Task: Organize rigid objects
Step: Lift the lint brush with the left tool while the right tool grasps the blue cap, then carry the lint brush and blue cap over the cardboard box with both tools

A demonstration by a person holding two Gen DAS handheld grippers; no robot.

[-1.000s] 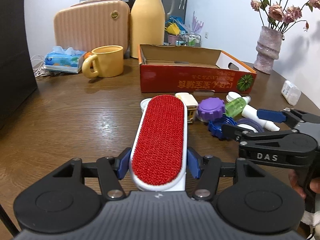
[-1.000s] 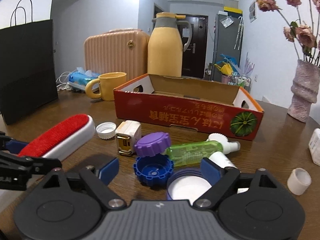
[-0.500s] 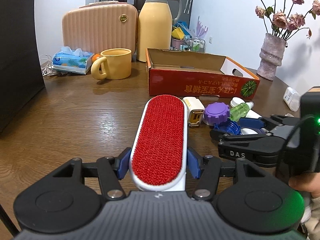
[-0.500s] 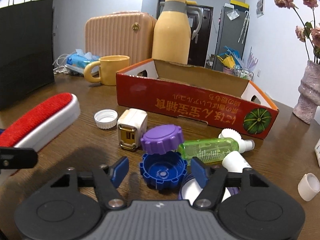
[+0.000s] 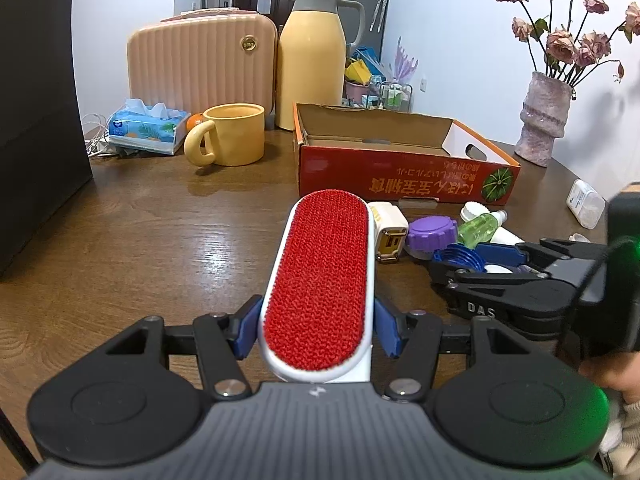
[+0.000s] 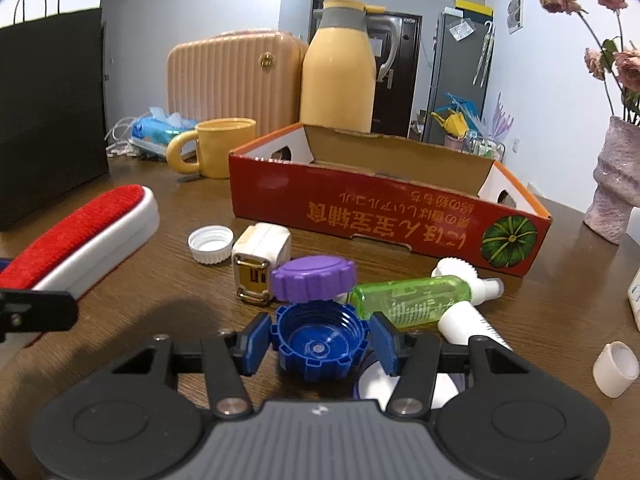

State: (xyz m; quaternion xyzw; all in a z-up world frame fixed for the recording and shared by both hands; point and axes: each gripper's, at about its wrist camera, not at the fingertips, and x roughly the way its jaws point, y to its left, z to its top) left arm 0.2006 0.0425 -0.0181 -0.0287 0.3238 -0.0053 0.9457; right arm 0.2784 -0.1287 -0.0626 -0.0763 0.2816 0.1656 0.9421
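Observation:
My left gripper (image 5: pixel 316 330) is shut on a red-and-white lint brush (image 5: pixel 320 276), held above the wooden table; the brush also shows in the right wrist view (image 6: pixel 80 232). My right gripper (image 6: pixel 320 344) is closed around a blue cap (image 6: pixel 320 340) lying open side up on the table, its blue pads touching both sides. The right gripper shows in the left wrist view (image 5: pixel 480 260). An open red cardboard box (image 6: pixel 384 208) stands behind the pile, and it shows in the left wrist view (image 5: pixel 400 176).
Around the blue cap lie a purple cap (image 6: pixel 314 278), a green bottle (image 6: pixel 412 296), a white charger (image 6: pixel 260 256), a white cap (image 6: pixel 211 244), a white tube (image 6: pixel 468 320) and a small white cup (image 6: pixel 616 368). A yellow mug (image 5: pixel 232 136), flask (image 5: pixel 312 56), tissue pack (image 5: pixel 148 126), vase (image 5: pixel 544 120) and black bag (image 5: pixel 36 120) stand around.
My right gripper moved left over the blue cap and closed its fingers on it. My left gripper kept hold of the lint brush and rose a little.

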